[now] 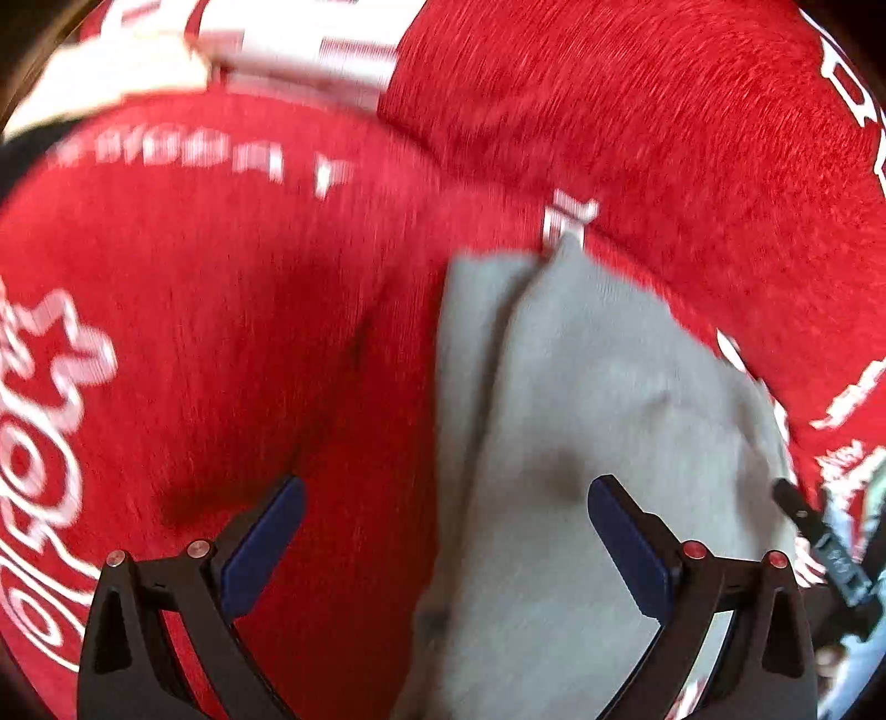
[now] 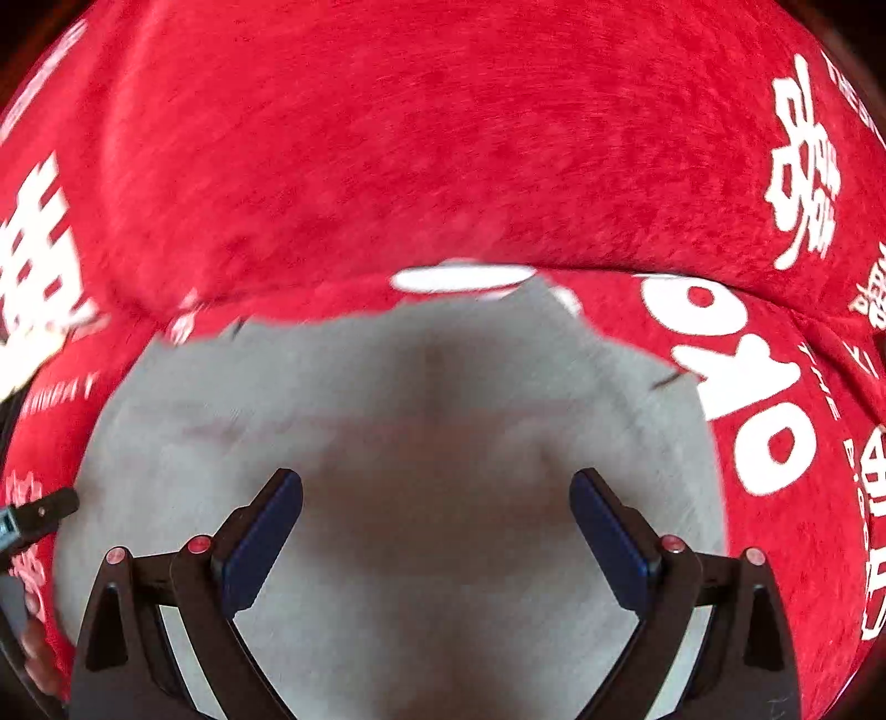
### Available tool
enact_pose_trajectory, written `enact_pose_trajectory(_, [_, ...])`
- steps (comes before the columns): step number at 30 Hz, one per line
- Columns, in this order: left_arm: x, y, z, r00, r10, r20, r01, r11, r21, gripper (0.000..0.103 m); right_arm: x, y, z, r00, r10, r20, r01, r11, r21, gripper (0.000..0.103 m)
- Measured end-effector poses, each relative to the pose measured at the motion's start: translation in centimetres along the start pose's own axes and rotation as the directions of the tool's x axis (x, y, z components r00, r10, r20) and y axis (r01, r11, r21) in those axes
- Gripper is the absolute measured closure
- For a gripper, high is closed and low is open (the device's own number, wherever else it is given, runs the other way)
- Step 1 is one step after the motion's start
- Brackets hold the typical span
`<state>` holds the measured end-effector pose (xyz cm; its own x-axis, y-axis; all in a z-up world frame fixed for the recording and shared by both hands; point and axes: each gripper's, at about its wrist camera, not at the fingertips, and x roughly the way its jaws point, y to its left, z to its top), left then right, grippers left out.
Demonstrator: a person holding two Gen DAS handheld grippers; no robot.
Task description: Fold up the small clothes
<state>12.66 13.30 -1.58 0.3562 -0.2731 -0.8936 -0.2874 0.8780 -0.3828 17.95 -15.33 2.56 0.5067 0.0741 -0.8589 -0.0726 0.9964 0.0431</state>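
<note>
A small grey garment (image 1: 598, 421) lies flat on a red fleece blanket (image 1: 232, 310) with white lettering. My left gripper (image 1: 446, 531) is open just above the garment's left edge, its right finger over grey cloth, its left finger over red blanket. In the right wrist view the grey garment (image 2: 432, 421) fills the lower middle. My right gripper (image 2: 436, 526) is open and empty, hovering close over the garment's middle. Part of the right gripper (image 1: 819, 543) shows at the right edge of the left view; the left gripper (image 2: 33, 515) shows at the left edge of the right view.
The red blanket (image 2: 443, 138) rises in a thick fold behind the garment. A white and red patterned cloth (image 1: 299, 44) lies at the far top left of the left wrist view.
</note>
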Motion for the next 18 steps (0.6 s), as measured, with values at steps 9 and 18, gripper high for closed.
enact_pose_trajectory(9, [2.6, -6.1, -0.1, 0.999, 0.046, 0.019, -0.049, 0.977, 0.207, 0.001, 1.7, 7.0, -2.6, 0.995, -0.091, 0.044, 0.099, 0.965, -0.243, 0.005])
enact_pose_trajectory(18, [1.6, -7.3, 1.4, 0.999, -0.046, -0.022, 0.050, 0.973, 0.226, 0.073, 5.5, 4.1, 1.4, 0.997, 0.006, -0.078, -0.012, 0.997, -0.075, 0.000])
